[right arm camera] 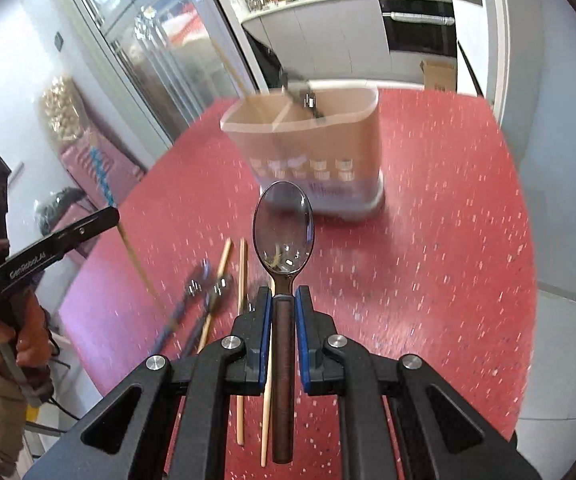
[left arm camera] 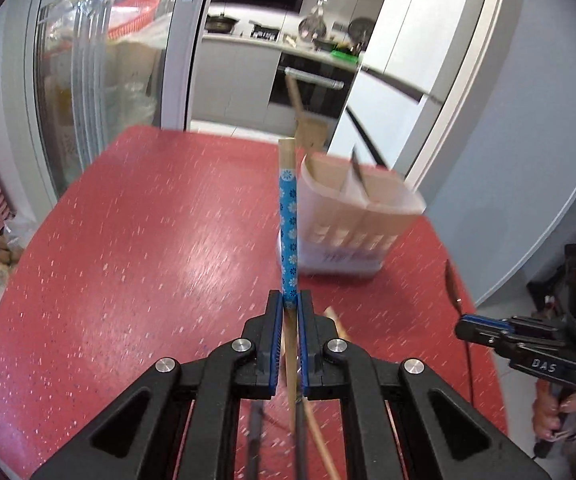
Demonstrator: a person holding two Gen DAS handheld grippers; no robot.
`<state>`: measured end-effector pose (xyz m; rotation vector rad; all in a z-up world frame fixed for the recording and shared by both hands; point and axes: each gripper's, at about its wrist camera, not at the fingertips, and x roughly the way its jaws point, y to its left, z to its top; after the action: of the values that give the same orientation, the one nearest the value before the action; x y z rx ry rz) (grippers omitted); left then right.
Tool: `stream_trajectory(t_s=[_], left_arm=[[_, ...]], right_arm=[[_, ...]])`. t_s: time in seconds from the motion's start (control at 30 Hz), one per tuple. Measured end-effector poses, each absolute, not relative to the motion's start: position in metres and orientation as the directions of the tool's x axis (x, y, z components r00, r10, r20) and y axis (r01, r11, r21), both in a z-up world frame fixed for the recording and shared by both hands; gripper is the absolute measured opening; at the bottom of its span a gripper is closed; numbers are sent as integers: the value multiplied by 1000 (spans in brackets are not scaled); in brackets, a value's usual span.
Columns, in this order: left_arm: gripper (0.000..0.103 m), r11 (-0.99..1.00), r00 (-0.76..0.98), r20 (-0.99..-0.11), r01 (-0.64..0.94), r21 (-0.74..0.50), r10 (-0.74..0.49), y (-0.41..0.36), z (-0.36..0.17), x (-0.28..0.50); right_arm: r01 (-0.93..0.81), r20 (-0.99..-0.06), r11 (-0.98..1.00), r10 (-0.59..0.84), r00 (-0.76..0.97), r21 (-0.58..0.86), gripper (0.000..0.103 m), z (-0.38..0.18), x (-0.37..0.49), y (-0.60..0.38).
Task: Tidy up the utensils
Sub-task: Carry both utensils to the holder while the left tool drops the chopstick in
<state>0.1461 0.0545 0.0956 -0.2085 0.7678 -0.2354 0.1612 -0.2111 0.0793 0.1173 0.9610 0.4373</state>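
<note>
My left gripper (left arm camera: 289,305) is shut on a wooden chopstick with a blue flowered band (left arm camera: 288,220), held above the red table and pointing toward the beige utensil holder (left arm camera: 351,220). My right gripper (right arm camera: 284,294) is shut on a metal spoon with a dark brown handle (right arm camera: 283,236), bowl forward, in front of the divided holder (right arm camera: 311,152), which has a dark utensil (right arm camera: 303,96) in it. The right gripper also shows in the left wrist view (left arm camera: 483,330), and the left gripper in the right wrist view (right arm camera: 100,220).
Loose chopsticks (right arm camera: 242,272) and two metal utensils (right arm camera: 204,296) lie on the red speckled table (right arm camera: 427,260) left of my right gripper. More chopsticks (left arm camera: 319,432) lie under my left gripper. Glass doors stand at the left, a kitchen behind.
</note>
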Motion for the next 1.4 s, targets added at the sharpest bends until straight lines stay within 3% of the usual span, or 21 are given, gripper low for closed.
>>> stream_trajectory(t_s=[0.7, 1.0, 1.4], left_arm=[[35, 952, 818, -493, 214, -219, -297, 21, 222, 218], [35, 953, 819, -493, 206, -222, -292, 10, 221, 265], [35, 957, 784, -552, 196, -213, -283, -6, 177, 302]], right_arm=[[-326, -642, 909, 414, 646, 258, 13, 168, 250, -213], [-352, -573, 904, 426, 700, 242, 13, 170, 297, -203], [-338, -454, 923, 384, 804, 183, 13, 125, 333, -190]])
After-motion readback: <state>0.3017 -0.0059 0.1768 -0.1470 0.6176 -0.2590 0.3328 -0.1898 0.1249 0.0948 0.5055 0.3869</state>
